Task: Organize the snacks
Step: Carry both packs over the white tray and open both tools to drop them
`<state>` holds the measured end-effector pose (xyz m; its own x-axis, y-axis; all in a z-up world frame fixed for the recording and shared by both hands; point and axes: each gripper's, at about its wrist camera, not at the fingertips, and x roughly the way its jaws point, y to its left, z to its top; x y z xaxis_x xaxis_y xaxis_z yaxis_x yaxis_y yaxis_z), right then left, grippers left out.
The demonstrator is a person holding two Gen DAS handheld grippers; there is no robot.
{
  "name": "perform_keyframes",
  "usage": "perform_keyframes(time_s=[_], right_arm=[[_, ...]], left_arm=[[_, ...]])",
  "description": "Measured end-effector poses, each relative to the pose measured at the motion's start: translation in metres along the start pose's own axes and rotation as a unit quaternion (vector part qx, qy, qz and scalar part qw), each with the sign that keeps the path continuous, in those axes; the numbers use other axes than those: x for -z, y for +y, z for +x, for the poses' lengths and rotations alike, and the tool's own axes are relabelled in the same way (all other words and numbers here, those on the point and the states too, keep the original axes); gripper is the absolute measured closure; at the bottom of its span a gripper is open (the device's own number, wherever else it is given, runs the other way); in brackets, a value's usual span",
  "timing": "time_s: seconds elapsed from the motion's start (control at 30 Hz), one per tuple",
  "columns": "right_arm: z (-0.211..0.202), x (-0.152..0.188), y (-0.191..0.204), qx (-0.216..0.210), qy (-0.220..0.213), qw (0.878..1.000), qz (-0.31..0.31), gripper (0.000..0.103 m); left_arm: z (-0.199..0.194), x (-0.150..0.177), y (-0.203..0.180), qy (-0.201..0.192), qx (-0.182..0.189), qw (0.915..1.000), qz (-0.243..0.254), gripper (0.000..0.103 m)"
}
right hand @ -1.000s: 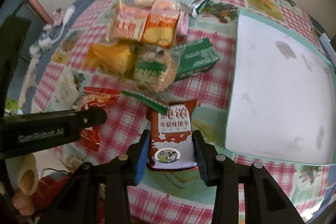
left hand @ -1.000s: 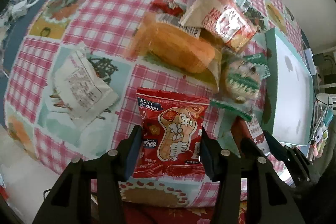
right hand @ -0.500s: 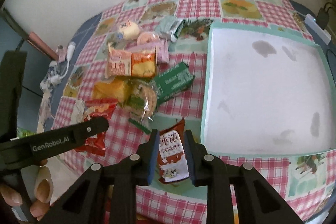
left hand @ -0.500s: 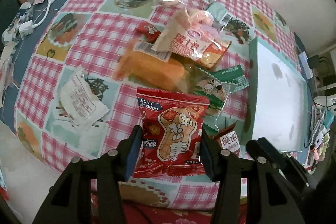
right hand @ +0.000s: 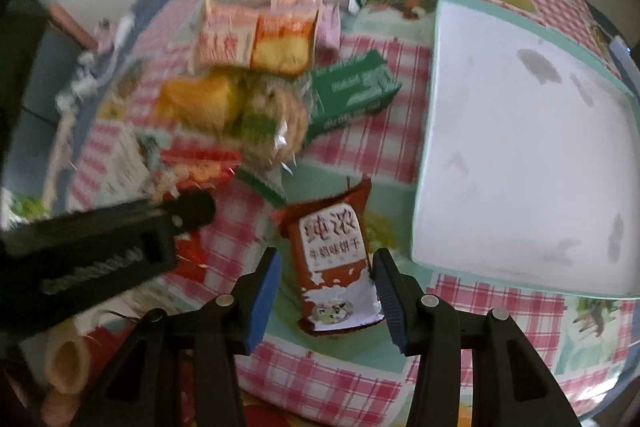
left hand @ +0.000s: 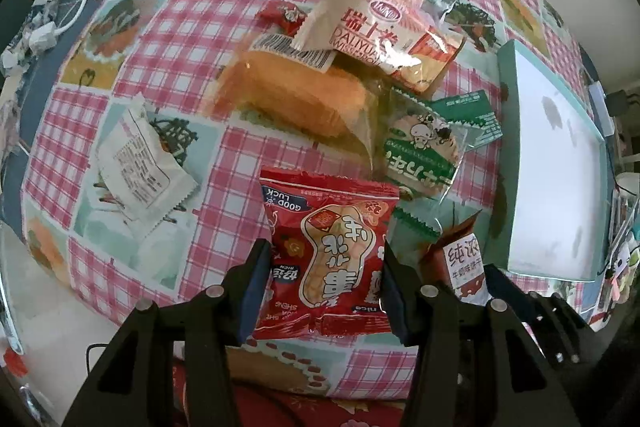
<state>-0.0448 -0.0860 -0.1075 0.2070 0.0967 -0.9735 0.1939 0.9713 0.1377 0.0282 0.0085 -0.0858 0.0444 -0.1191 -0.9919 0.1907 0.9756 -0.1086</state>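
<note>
- The red peanut packet [left hand: 328, 255] sits clamped between the blue pads of the left gripper [left hand: 324, 291], lifted clear of the checked tablecloth [left hand: 168, 39], printed face toward the camera and upside down to it.
- That left gripper points straight down at the table, its jaws set at middling width and pressed to both side edges of the packet.
- Just to its right, the brown milk-biscuit packet [right hand: 334, 259] stands tilted between the fingers of the right gripper [right hand: 326, 297].
- The right gripper points steeply downward; its jaws have just been opening, and there is a gap on the left side of the packet, with the right pad near or at its edge, so the pads no longer press it. Whether the packet's lower end rests on the cloth I cannot tell.
- In the right wrist view the left gripper shows as a dark blurred bar at the left, with the person's fingertips [right hand: 66, 363] below it.
- Beyond the left gripper lies the pile of snacks: a round biscuit in a green wrapper [left hand: 420, 155], an orange cake in clear film [left hand: 296, 99], a white and red roll bag [left hand: 372, 27] on top, and a green carton [left hand: 472, 115] to the right of them.
- Left of the left gripper, apart from the pile, a white sachet [left hand: 140, 163] lies flat.
- Right of both grippers sits a mint-rimmed white tray [right hand: 520, 131], near the biscuit packet.
</note>
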Motion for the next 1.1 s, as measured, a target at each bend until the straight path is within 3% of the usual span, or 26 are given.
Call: perform_keyframes(time_s=[0.17, 0.37, 0.5, 0.83, 0.93, 1.1], right_arm=[[0.018, 0.002, 0.002, 0.022, 0.027, 0.999, -0.009, 0.052], [0.024, 0.005, 0.017, 0.054, 0.021, 0.997, -0.043, 0.059], [0.019, 0.006, 0.021, 0.045, 0.014, 0.998, -0.048, 0.061], [-0.023, 0.005, 0.001, 0.022, -0.041, 0.999, -0.005, 0.061], [-0.045, 0.003, -0.011, 0.000, -0.076, 0.997, 0.020, 0.061], [-0.069, -0.006, -0.038, 0.006, -0.122, 0.989, 0.082, 0.061]], left_arm=[[0.004, 0.000, 0.001, 0.007, 0.003, 1.0000, -0.001, 0.049], [0.016, 0.001, 0.005, 0.020, 0.009, 0.9997, -0.009, 0.049], [0.020, 0.002, 0.013, 0.020, 0.023, 0.9994, -0.018, 0.050], [0.010, 0.012, 0.031, -0.006, 0.020, 0.9994, -0.028, 0.050], [-0.003, 0.011, 0.021, -0.024, 0.020, 0.9995, -0.011, 0.050], [-0.025, 0.002, -0.010, -0.048, 0.020, 0.9985, 0.017, 0.050]])
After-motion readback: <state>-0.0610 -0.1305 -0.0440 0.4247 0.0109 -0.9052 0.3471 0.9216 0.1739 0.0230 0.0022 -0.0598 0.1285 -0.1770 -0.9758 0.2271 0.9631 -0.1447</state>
